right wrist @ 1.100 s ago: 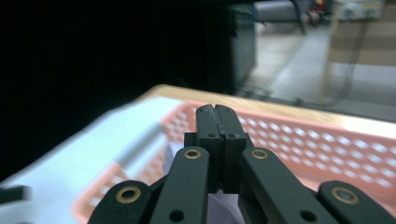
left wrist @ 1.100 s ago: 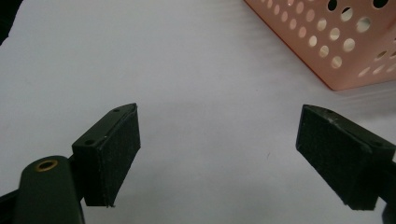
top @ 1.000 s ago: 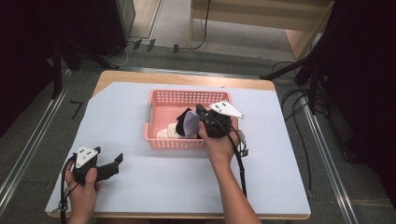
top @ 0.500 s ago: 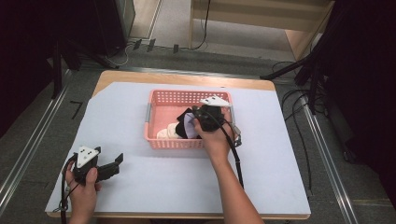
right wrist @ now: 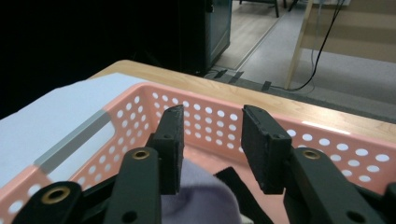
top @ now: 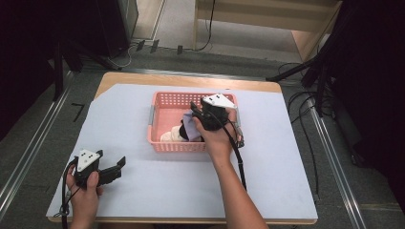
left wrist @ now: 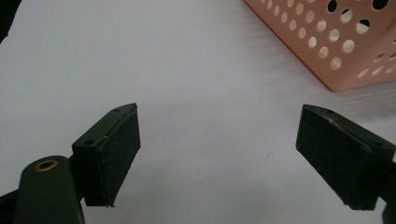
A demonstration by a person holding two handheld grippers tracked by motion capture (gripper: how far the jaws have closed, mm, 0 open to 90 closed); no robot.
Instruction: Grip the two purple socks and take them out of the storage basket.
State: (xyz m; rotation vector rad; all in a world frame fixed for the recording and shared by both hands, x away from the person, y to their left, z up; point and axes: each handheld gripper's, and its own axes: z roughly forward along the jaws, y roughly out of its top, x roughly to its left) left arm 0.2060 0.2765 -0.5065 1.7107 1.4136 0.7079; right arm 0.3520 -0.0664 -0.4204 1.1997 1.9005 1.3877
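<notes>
A pink perforated basket (top: 174,99) stands mid-table on the white sheet. Inside it lie a lavender cloth (top: 192,130), a white piece (top: 170,135) and something dark. My right gripper (top: 195,114) hovers over the basket's right half and points left. In the right gripper view its jaws (right wrist: 212,135) stand apart with nothing between the pads. The lavender cloth (right wrist: 201,198) and a black strap (right wrist: 233,182) lie just under them, before the basket's far wall (right wrist: 327,149). My left gripper (top: 120,168) rests open at the table's front left. Between its jaws (left wrist: 219,140) is bare sheet, with the basket's corner (left wrist: 345,46) ahead.
The white sheet (top: 286,157) covers most of the wooden table. A cable (top: 237,157) trails from the right gripper along the forearm. Beyond the table are floor rails, cables, a dark cabinet (top: 110,24) and a wooden frame (top: 267,14).
My right gripper has moved left and farther over the basket with the lavender cloth, which now lies inside. The left gripper has stayed put.
</notes>
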